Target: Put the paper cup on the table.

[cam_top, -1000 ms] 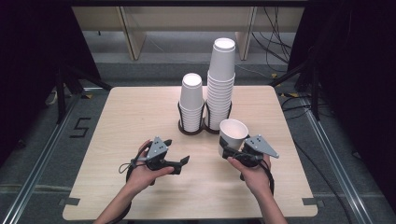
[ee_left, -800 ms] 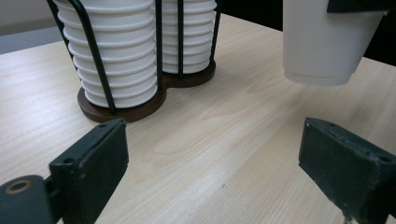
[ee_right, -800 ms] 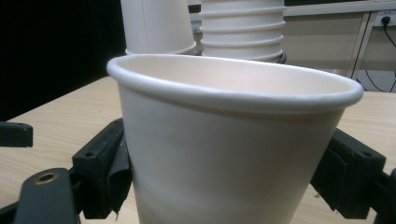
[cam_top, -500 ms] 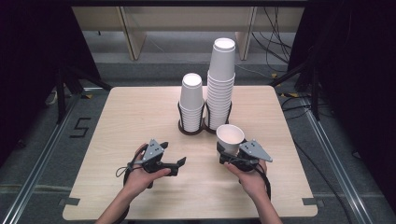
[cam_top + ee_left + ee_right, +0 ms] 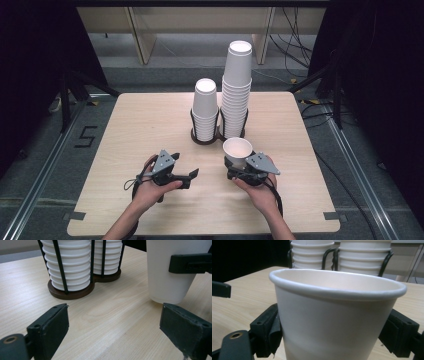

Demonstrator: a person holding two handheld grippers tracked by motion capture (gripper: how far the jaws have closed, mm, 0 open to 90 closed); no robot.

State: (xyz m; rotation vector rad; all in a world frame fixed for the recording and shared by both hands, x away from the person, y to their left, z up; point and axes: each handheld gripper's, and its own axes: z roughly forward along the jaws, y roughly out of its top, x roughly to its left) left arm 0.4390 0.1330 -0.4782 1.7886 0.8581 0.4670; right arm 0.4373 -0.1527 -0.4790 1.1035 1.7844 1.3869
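Since a second ago, both hands have drawn back toward the near edge of the bench, and the single white paper cup (image 5: 238,149) has come down from a tilt to stand upright. The right tool (image 5: 239,170) is clamped on that cup, a jaw on each side of its wall, near the middle of the pale wooden bench (image 5: 125,125), just on the near side of the dark wire twin-ring cup holder (image 5: 218,134). The left tool (image 5: 192,175) is released, jaws spread with nothing between them, well apart from the cup toward the left edge.

The step in hand looks like setting down a cup drawn from the stacks; next, the right tool needs to let go without tipping it, or the left to close in.

From above, the short stack of white paper cups (image 5: 205,109) and the tall stack (image 5: 237,85) show full height. The left gripper view shows the cup's base (image 5: 166,296) at the wood, apparently resting on it, though I cannot be sure. The right gripper view shows the rolled rim (image 5: 337,290) close up.
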